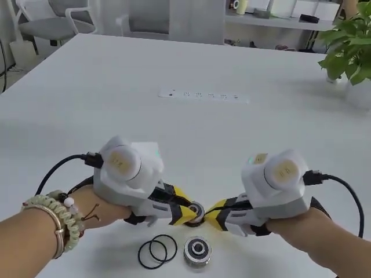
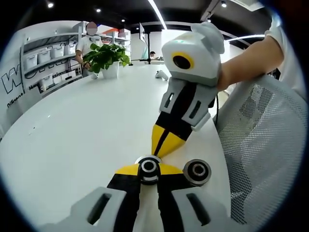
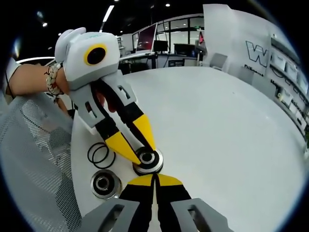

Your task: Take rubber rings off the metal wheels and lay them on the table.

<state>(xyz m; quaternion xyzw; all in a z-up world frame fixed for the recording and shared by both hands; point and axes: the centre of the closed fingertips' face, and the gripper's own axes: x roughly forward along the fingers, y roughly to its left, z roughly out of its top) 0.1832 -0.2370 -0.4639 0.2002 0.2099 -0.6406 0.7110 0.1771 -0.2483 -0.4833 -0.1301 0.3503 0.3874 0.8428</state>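
Observation:
A metal wheel (image 1: pixel 196 212) is held just above the white table (image 1: pixel 191 133), with my left gripper (image 1: pixel 191 213) shut on it; in the left gripper view the yellow tips clamp the wheel (image 2: pixel 148 167) from both sides. My right gripper (image 1: pixel 211 213) comes in from the right, shut, its tips (image 3: pixel 154 178) pressed to the rim of the wheel (image 3: pixel 147 159). I cannot tell whether they pinch a ring. Two black rubber rings (image 1: pixel 156 251) lie overlapped near the front edge. Beside them lies a second metal wheel (image 1: pixel 197 252).
A white power strip (image 1: pixel 203 95) lies flat mid-table. A potted plant (image 1: pixel 348 49) stands at the far right and office chairs (image 1: pixel 55 23) sit beyond the far left corner. A mesh chair back (image 2: pixel 260 145) is close behind the front edge.

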